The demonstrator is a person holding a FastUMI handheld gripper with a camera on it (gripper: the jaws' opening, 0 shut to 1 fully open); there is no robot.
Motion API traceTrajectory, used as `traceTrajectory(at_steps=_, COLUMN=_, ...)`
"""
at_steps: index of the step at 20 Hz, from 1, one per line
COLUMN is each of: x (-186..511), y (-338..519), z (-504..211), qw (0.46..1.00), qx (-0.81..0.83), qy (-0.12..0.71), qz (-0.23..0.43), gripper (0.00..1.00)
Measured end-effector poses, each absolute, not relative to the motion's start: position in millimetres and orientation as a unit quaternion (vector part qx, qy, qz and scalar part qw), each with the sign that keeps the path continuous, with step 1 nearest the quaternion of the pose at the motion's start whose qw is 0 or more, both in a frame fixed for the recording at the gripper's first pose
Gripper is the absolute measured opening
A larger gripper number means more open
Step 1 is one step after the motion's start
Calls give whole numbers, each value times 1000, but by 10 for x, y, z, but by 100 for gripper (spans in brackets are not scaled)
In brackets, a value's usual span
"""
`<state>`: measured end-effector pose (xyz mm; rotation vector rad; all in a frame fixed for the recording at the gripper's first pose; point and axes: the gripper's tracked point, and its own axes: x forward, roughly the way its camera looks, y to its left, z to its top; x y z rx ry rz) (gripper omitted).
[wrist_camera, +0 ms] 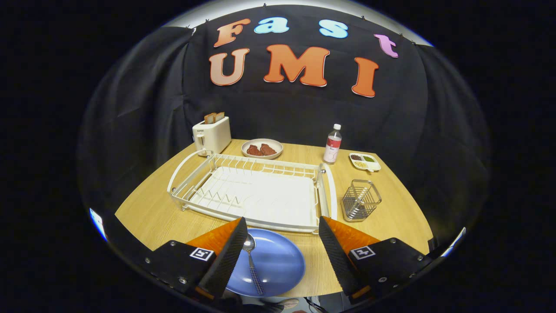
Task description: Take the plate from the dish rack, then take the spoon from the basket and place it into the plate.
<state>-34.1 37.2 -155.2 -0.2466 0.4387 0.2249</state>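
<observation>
Lying across the left part of a blue plate (278,265), a metal spoon (253,265) is resting with its bowl toward the dish rack and its dotted handle pointing back toward the camera. The plate is sitting flat on the wooden table (147,213), just in front of the rack's near edge. The tongs (282,241) are hanging wide open above it and holding nothing; the left finger is overlapping the plate's left rim right beside the spoon, while the right finger is standing off to the plate's right over bare wood. Beyond the fingers, the white wire dish rack (252,191) is sitting in the middle of the table with its tray showing. To the right of the rack, a small metal wire basket (360,201) is standing upright. Farther back, a white toaster (212,134) with slices of bread in it is standing at the left, a pale plate of reddish food (262,148) is lying beside it, a clear bottle (332,144) with a white cap is standing behind the rack's far right corner, and a small divided dish (365,161) is lying just beyond the basket.
</observation>
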Motion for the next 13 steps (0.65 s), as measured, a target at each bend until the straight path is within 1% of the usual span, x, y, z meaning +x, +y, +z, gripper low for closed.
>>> traceTrajectory(at_steps=8, x=-208, y=34, z=-626, qw=986, qx=-72, qy=134, qz=62, gripper=98)
traceTrajectory(at_steps=13, x=-49, y=14, z=-212, qw=993, qx=-37, qy=93, qz=58, gripper=98)
